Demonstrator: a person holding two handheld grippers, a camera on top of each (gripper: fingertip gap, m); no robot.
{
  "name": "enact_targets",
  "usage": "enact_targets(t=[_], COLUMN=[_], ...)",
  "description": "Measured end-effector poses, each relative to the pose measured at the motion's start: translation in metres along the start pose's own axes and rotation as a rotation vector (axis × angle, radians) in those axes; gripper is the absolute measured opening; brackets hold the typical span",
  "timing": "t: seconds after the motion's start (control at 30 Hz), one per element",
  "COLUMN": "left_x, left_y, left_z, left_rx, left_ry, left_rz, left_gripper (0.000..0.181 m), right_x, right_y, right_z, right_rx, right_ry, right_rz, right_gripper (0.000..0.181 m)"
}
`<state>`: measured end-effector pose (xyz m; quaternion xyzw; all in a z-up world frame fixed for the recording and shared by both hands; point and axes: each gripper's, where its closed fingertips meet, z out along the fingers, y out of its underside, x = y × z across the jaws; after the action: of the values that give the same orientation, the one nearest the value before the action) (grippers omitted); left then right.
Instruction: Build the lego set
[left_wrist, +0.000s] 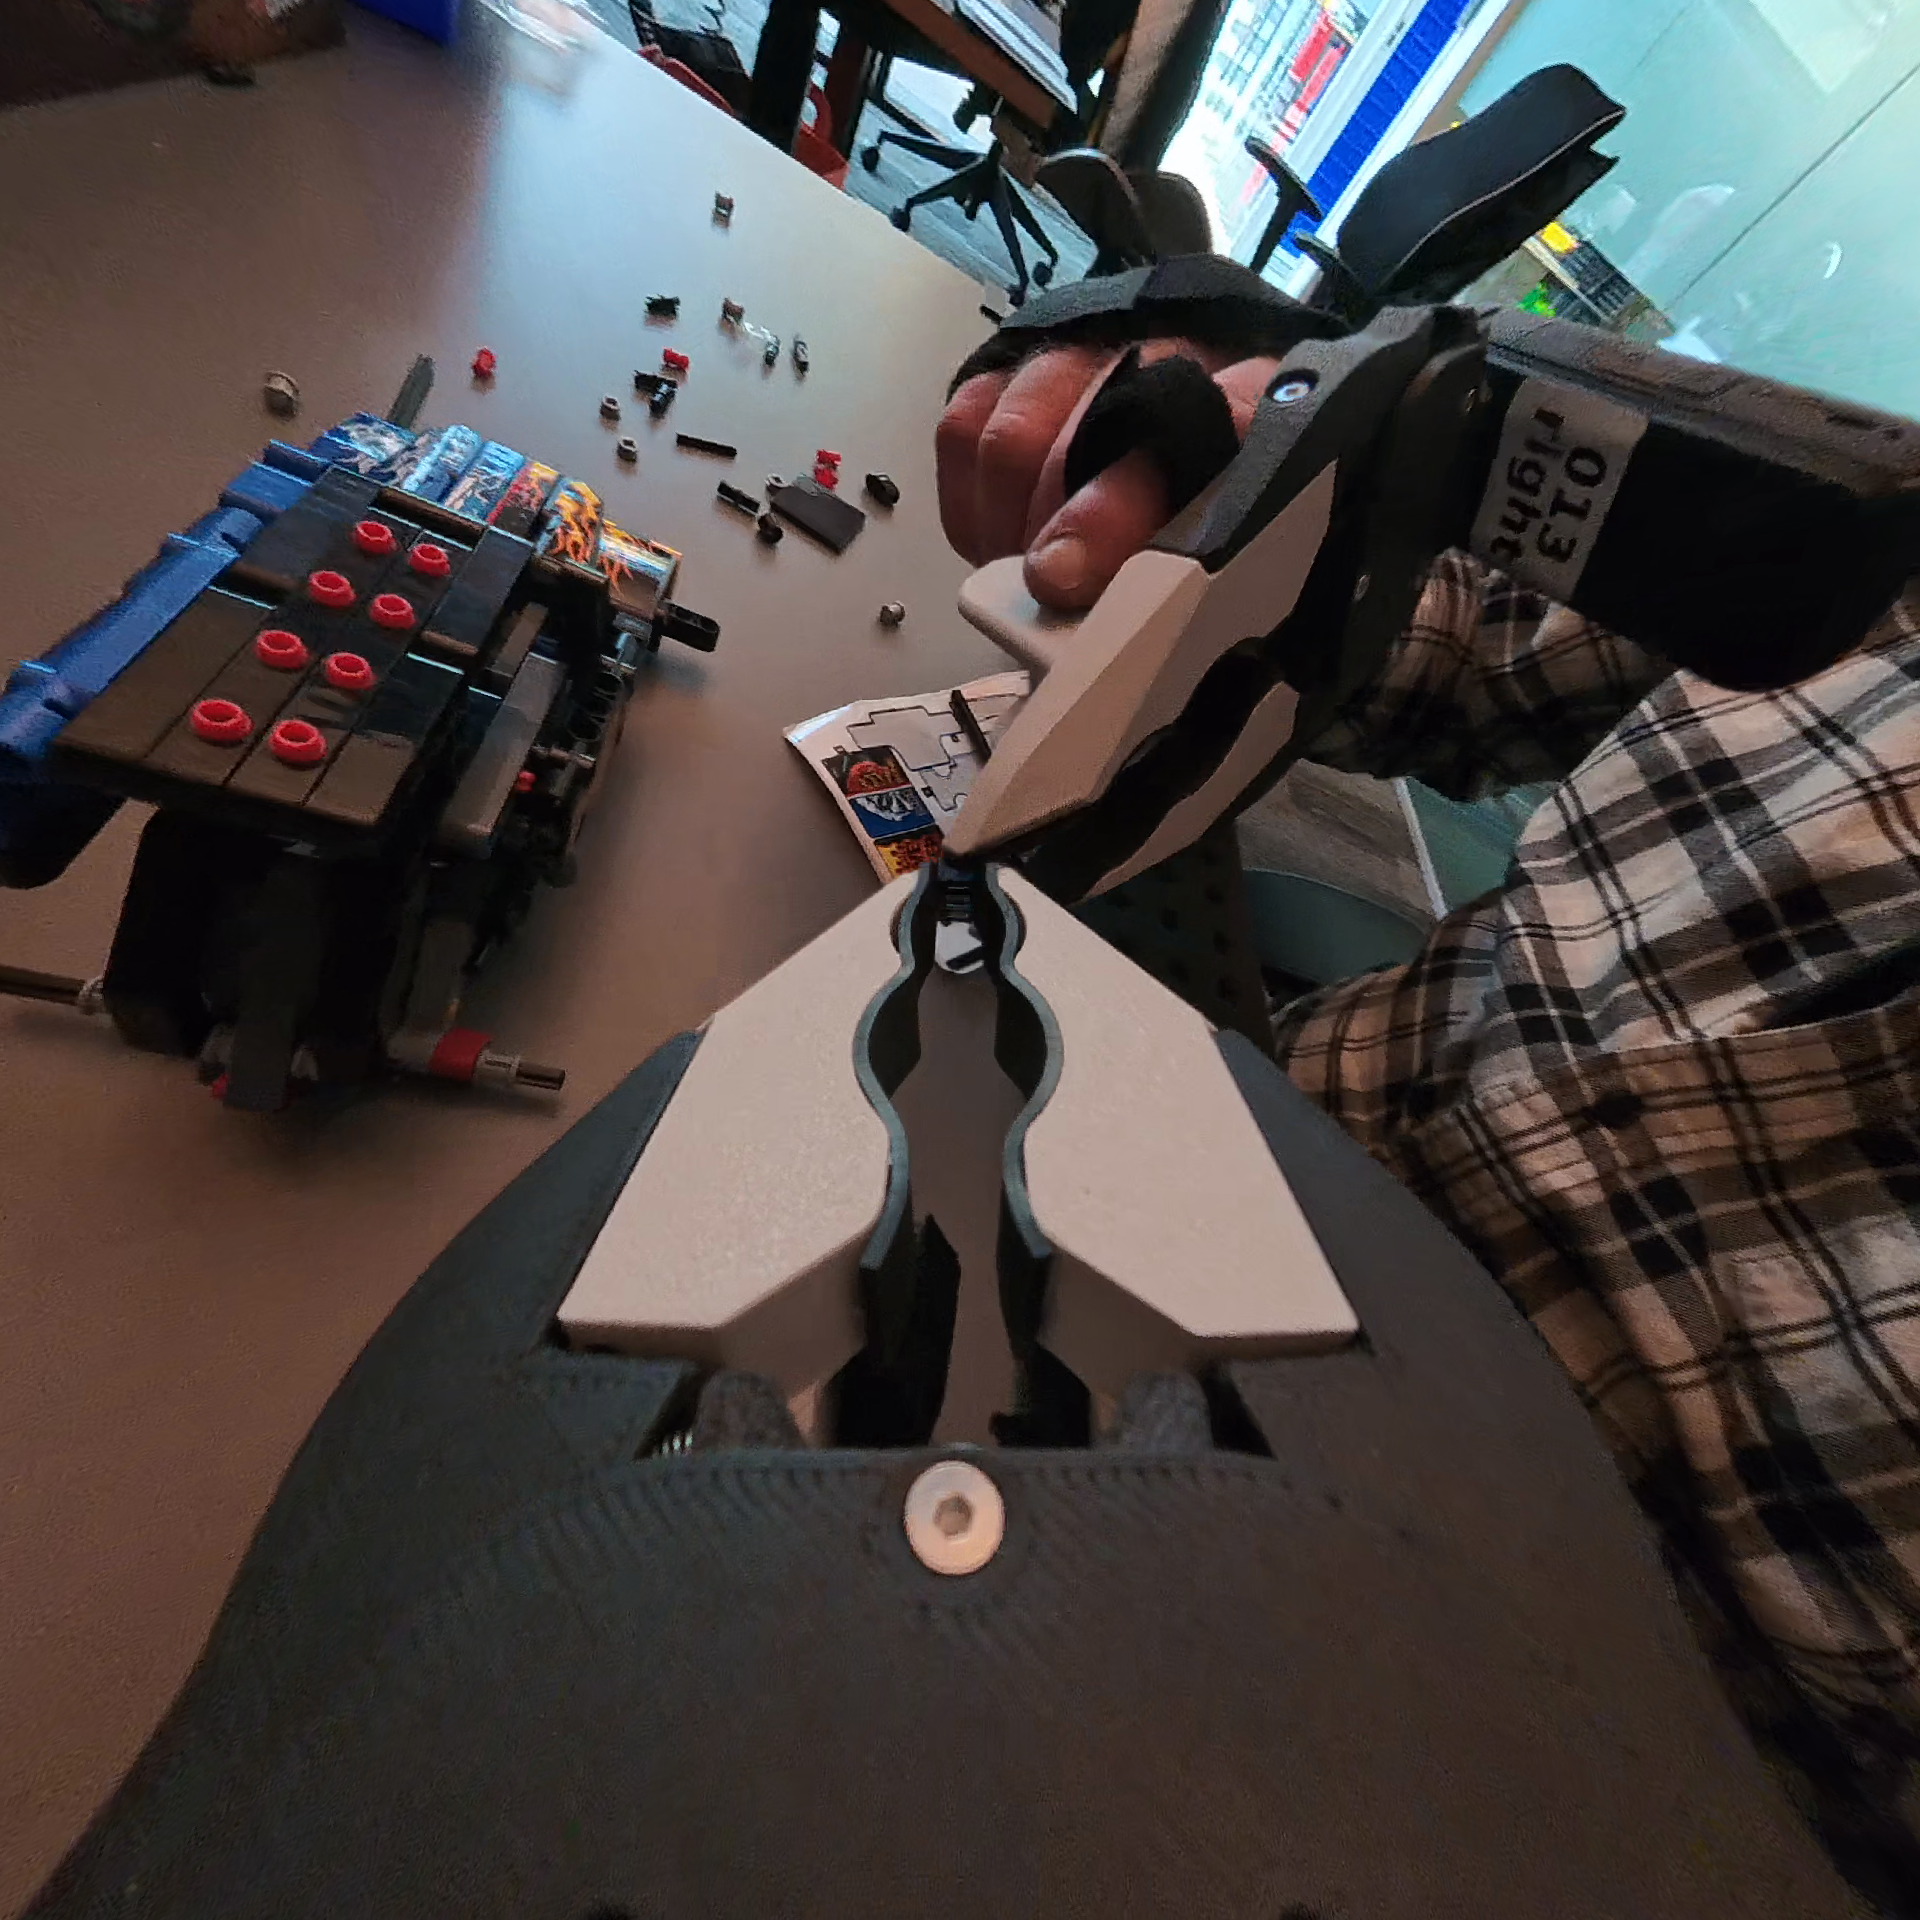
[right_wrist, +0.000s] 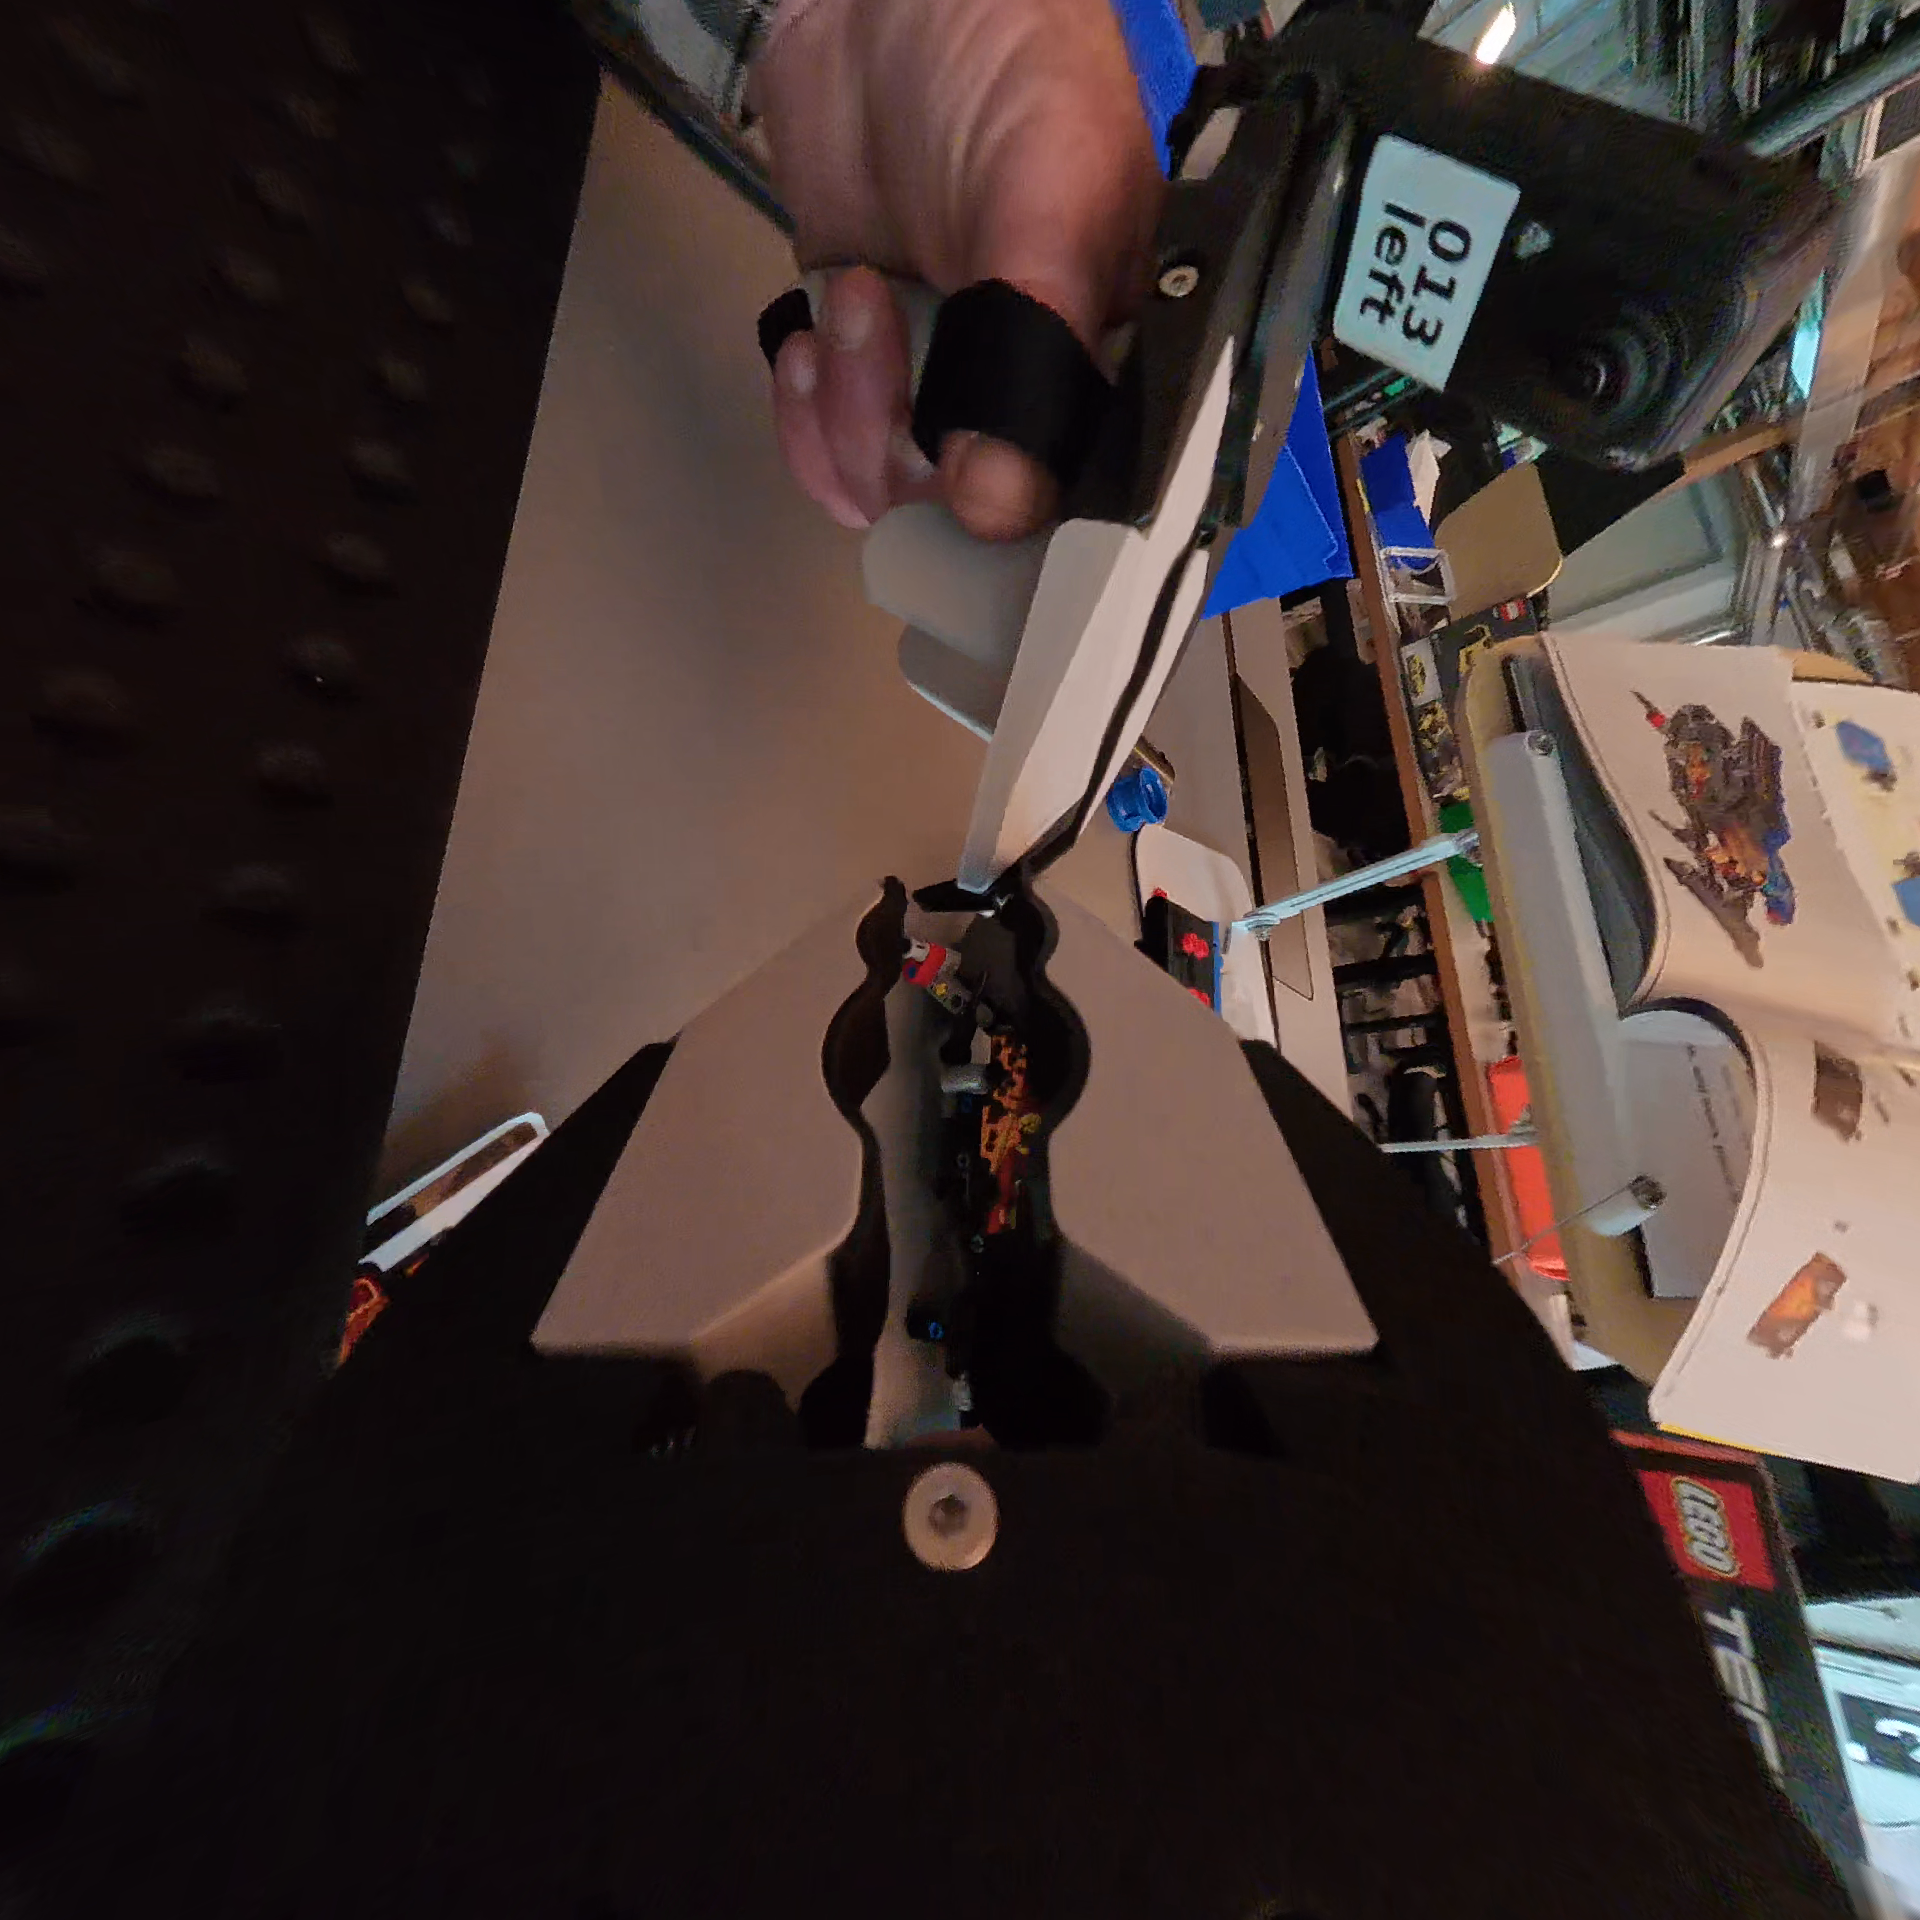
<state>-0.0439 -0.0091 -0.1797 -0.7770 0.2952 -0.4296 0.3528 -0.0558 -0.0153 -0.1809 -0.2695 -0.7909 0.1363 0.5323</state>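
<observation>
A grey-brown table in an office with rolling chairs carried our work. The partly built model, blue and black with red round studs and flame-patterned panels, stood on the table to the left, with small loose pieces scattered beyond it and a sticker sheet lying near the table edge. Each gripper bore a printed label on its body, a boxed set carried a red brand logo, and an open instruction booklet lay on a stand beyond the table.

We held the left gripper above the table with its jaws pressed closed on a small black piece. The right gripper, in a strapped hand with a plaid sleeve behind it, met it tip to tip from above; its jaws were nearly together, touching the same piece, though we could not tell whether they gripped it.
</observation>
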Motion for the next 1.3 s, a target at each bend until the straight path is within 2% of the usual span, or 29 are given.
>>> enact_targets(t=[0.1, 0.43, 0.7, 0.77, 0.9, 1.03, 1.2, 1.3], left_x=[0.003, -0.004, -0.017, -0.028, -0.059, -0.074, -0.083, -0.084], left_y=[-0.001, -0.013, -0.011, -0.009, 0.006, 0.002, 0.008, 0.002], left_z=[0.0, -0.001, 0.001, -0.002, -0.006, -0.007, 0.004, 0.004], left_rx=[-0.005, 0.137, 0.195, 0.189, 0.076, 0.072, -0.002, 0.04], left_ry=[0.053, 0.012, -0.112, -0.199, -0.427, -0.532, -0.598, -0.593], left_rz=[-0.028, -0.069, 0.001, 0.035, 0.157, 0.213, 0.314, 0.309], left_gripper=[0.006, 0.008, 0.006, 0.006, 0.006, 0.006, 0.006, 0.007], right_x=[0.0, 0.016, 0.019, 0.021, 0.041, 0.062, 0.06, 0.055], right_y=[0.0, 0.007, 0.014, 0.016, 0.04, 0.074, 0.113, 0.121], right_z=[0.0, 0.001, 0.005, 0.006, -0.003, -0.015, -0.009, -0.004], right_rx=[-0.009, -0.006, -0.023, -0.022, -0.072, -0.124, -0.158, -0.13], right_ry=[0.009, 0.111, 0.114, 0.111, 0.164, 0.197, 0.082, -0.018], right_rz=[-0.045, 0.066, 0.102, 0.132, 0.225, 0.375, 0.583, 0.671], right_gripper=[0.015, 0.013, 0.014, 0.021, 0.03, 0.041, 0.061, 0.069])
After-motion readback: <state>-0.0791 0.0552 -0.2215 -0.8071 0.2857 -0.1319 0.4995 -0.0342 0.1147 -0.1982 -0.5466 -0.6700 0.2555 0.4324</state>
